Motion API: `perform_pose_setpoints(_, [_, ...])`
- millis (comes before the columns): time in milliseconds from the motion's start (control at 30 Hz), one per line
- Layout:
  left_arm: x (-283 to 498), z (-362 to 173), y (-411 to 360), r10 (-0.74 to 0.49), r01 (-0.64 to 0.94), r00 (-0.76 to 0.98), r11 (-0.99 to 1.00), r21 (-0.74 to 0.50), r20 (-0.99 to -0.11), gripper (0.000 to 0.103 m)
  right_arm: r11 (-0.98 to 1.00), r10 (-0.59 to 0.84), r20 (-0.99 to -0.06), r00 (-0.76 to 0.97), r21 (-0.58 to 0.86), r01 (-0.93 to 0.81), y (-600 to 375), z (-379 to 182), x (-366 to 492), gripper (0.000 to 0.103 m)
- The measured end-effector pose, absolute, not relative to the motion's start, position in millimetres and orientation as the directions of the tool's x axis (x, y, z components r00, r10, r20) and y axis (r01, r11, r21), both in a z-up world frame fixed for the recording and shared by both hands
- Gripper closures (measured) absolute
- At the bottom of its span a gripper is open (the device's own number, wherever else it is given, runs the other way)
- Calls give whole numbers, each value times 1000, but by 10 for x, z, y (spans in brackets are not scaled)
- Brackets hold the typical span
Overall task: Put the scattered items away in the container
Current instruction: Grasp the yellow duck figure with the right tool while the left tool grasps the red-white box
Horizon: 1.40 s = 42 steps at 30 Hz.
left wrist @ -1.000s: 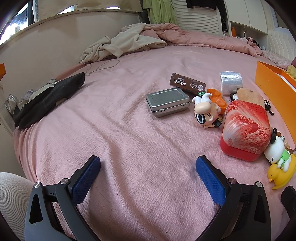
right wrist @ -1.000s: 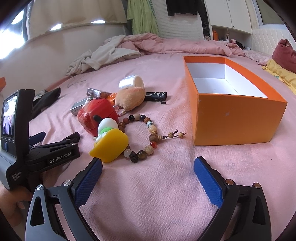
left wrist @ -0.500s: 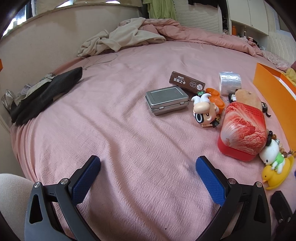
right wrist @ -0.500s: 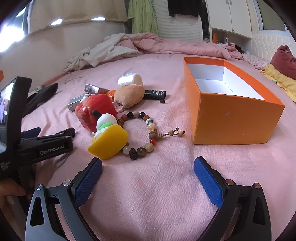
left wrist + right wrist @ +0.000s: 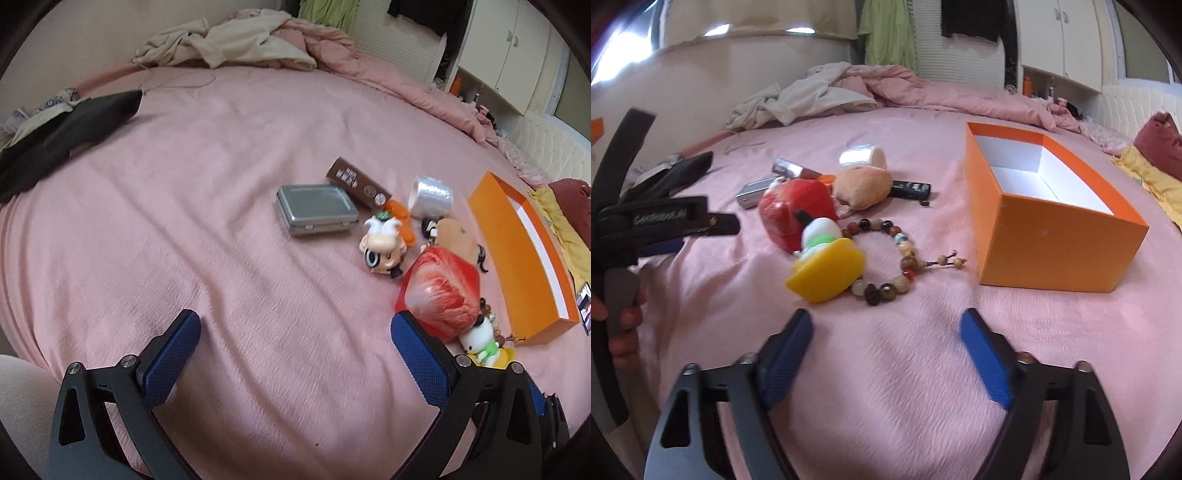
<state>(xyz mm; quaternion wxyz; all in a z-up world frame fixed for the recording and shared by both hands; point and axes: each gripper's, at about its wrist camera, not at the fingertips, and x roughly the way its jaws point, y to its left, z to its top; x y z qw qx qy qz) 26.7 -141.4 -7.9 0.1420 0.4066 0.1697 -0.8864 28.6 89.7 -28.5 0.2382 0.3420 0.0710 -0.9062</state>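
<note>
An empty orange box (image 5: 1049, 229) (image 5: 517, 258) stands on the pink bed. Left of it lie a bead bracelet (image 5: 897, 266), a yellow duck toy with a white figure (image 5: 827, 269), a red pouch (image 5: 798, 210) (image 5: 439, 295), a tan plush (image 5: 864, 184), a tape roll (image 5: 430, 195), a grey tin (image 5: 317, 210), a brown pack (image 5: 356, 182) and a big-headed figurine (image 5: 382, 245). My right gripper (image 5: 886, 328) hovers just short of the bracelet; its jaws are closing with nothing between them. My left gripper (image 5: 295, 332) is open over bare sheet, the red pouch by its right finger.
Crumpled clothes and a pink duvet (image 5: 258, 48) pile up at the bed's far side. Dark clothing (image 5: 62, 133) lies at the left edge. A yellow and a red cloth (image 5: 1156, 166) sit beyond the box. A black tube (image 5: 910, 188) lies behind the plush.
My right gripper's jaws have narrowed and it has edged toward the bracelet. My left gripper has lifted and rolled, bringing the orange box more into its view.
</note>
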Motion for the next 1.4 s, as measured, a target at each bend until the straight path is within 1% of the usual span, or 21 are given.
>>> perform_pose_setpoints(100, [291, -61, -1421, -39, 353, -664, -897, -267, -747, 0, -850, -394, -655, -645, -7, 527, 756, -227, 318, 29])
perform_pose_setpoints(200, [269, -104, -1412, -50, 366, -636, -898, -243, -770, 0, -816, -436, -648, -625, -9, 578, 583, -185, 303, 30])
perform_pose_setpoints(267, [261, -97, -1380, -61, 363, -635, -903, -227, -770, 0, -803, -453, -655, -604, 6, 596, 458, -199, 242, 32])
perform_pose_setpoints(333, [253, -86, -1371, -58, 354, -637, -908, -225, -768, 0, -809, -424, -670, -609, -22, 588, 333, -229, 160, 38])
perform_pose_setpoints(400, [259, -85, -1374, -59, 349, -637, -911, -219, -769, 0, -815, -414, -687, -598, -13, 579, 287, -248, 82, 44])
perform_pose_setpoints(467, [260, -82, -1352, -58, 343, -638, -914, -216, -768, 0, -826, -406, -704, -582, 10, 563, 282, -271, 2, 44])
perform_pose_setpoints(500, [255, -82, -1336, -57, 338, -637, -917, -212, -768, 0, -828, -405, -708, -579, 16, 560, 288, -278, -12, 47])
perform_pose_setpoints(533, [253, -81, -1323, -59, 333, -636, -920, -205, -770, 0, -833, -404, -705, -583, 19, 554, 299, -277, -15, 56])
perform_pose_setpoints(633, [243, -87, -1279, -76, 324, -627, -930, -171, -775, 0, -840, -420, -693, -586, 52, 540, 384, -244, 8, 56])
perform_pose_setpoints(700, [241, -85, -1270, -80, 322, -627, -932, -164, -775, 0, -842, -448, -667, -595, 92, 531, 480, -186, 77, 56])
perform_pose_setpoints(800, [245, -82, -1279, -81, 322, -629, -932, -165, -773, 0, -841, -454, -637, -623, 75, 536, 600, -87, 238, 56])
perform_pose_setpoints(900, [252, -53, -1249, -75, 303, -643, -939, -163, -762, 0, -857, -430, -628, -649, 59, 511, 769, -25, 327, 56])
perform_pose_setpoints(1033, [234, 10, -1105, -6, 200, -684, -963, -180, -729, 0, -915, -342, -650, -679, 66, 398, 1094, -117, 336, 56])
perform_pose_setpoints(1100, [180, 23, -975, 4, 136, -691, -981, -135, -722, 0, -940, -298, -689, -660, 94, 326, 1229, -250, 282, 56])
perform_pose_setpoints(1133, [136, 22, -905, 14, 98, -691, -989, -114, -723, 0, -941, -322, -680, -659, 152, 303, 1295, -277, 272, 56])
perform_pose_setpoints(1167, [66, 10, -836, 38, 49, -682, -994, -98, -731, 0, -942, -325, -675, -663, 169, 290, 1317, -272, 268, 56])
perform_pose_setpoints(1233, [-68, -16, -746, 60, -13, -658, -998, -68, -751, 1, -947, -309, -676, -669, 150, 286, 1290, -255, 270, 56])
perform_pose_setpoints(1300, [-179, -57, -692, 38, -44, -645, -999, -13, -763, 9, -948, -302, -669, -679, 134, 290, 1282, -237, 296, 56])
perform_pose_setpoints(1333, [-229, -108, -677, 32, -57, -628, -998, 5, -777, 22, -950, -298, -665, -684, 134, 284, 1303, -231, 317, 56])
perform_pose_setpoints(1367, [-287, -189, -684, 42, -69, -593, -998, -1, -804, 40, -953, -288, -658, -695, 130, 272, 1326, -208, 332, 56])
perform_pose_setpoints(1400, [-303, -229, -712, 73, -73, -587, -997, -38, -807, 42, -956, -281, -648, -708, 127, 263, 1350, -184, 339, 56])
